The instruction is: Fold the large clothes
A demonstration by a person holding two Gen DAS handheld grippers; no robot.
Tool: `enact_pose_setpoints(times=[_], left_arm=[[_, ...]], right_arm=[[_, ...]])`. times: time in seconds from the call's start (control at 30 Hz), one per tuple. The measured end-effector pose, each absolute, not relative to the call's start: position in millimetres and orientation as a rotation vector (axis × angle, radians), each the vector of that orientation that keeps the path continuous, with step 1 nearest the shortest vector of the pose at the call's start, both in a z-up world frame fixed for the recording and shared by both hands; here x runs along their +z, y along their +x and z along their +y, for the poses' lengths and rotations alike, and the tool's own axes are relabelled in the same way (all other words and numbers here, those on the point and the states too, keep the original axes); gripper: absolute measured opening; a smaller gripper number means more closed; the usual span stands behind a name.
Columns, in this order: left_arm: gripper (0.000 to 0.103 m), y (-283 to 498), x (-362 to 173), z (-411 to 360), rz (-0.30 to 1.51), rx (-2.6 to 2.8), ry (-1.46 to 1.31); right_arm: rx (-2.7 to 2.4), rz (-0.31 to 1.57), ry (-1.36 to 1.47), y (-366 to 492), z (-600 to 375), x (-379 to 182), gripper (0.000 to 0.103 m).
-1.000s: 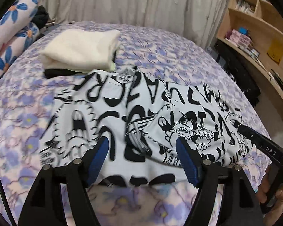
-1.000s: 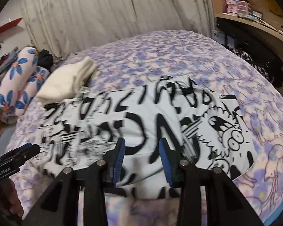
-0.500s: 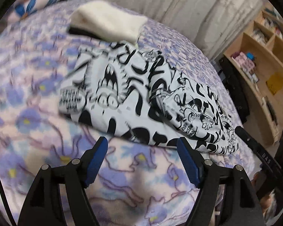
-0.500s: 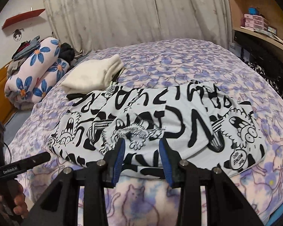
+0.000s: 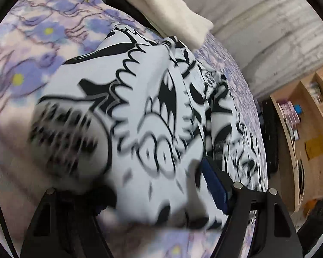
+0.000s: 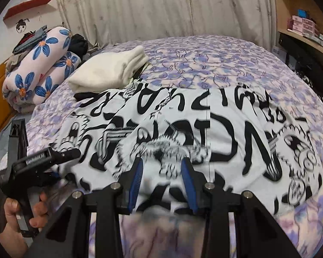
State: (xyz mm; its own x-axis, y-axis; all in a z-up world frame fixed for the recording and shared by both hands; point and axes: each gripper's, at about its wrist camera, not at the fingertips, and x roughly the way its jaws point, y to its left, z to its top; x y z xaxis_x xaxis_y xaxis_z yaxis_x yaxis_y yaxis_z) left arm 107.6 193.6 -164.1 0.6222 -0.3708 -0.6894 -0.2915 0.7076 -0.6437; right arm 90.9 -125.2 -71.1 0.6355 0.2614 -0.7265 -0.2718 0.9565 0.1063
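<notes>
My left claw (image 5: 155, 185) is wide apart, and the white cloth garment with black cartoon graffiti print (image 5: 144, 111) fills the gap between its 2 fingers, near edge bunched over the left finger; 1 blue pad (image 5: 214, 182) shows lower right of frame. Cannot tell whether it grips the fabric; the frame is motion-blurred.

My right claw (image 6: 162, 169) is at medium spread, bottom centre of its frame, blue pads (image 6: 188, 182) straddling the near hem of the same garment (image 6: 215, 126), not pinched.

The garment lies partly folded across the middle of the bed with purple-and-pink floral cover (image 6: 204, 58).

The folded cream towel-like cloth (image 6: 109, 71) sits left of centre, touching the garment's far left corner. The rolled pink quilt with blue flowers (image 6: 38, 68) is at far left. Grey curtain (image 6: 161, 8) across the top, wooden shelf unit (image 5: 308, 129) at right edge.
</notes>
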Motion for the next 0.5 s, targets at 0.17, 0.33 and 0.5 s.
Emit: enact_pose_setpoints(times=[0.17,0.33,0.5], left_arm=[[0.034,122.2,-156.5,191.9,0.865,0.027,-0.768],[0.014,119.1,-120.2,165.7,0.747,0.063,-0.547],[0.012,126.1,-64.4,110.6,0.629,0.02,-0.312]], right_arm=[[0.262,0.821,-0.058,132.2,-116.4,-82.8,0.015],[0.288,0.996,-0.038,158.0,-115.6,-131.9,0.005],[0.329,0.998,0.022,149.6,-127.1,-138.6,0.005]])
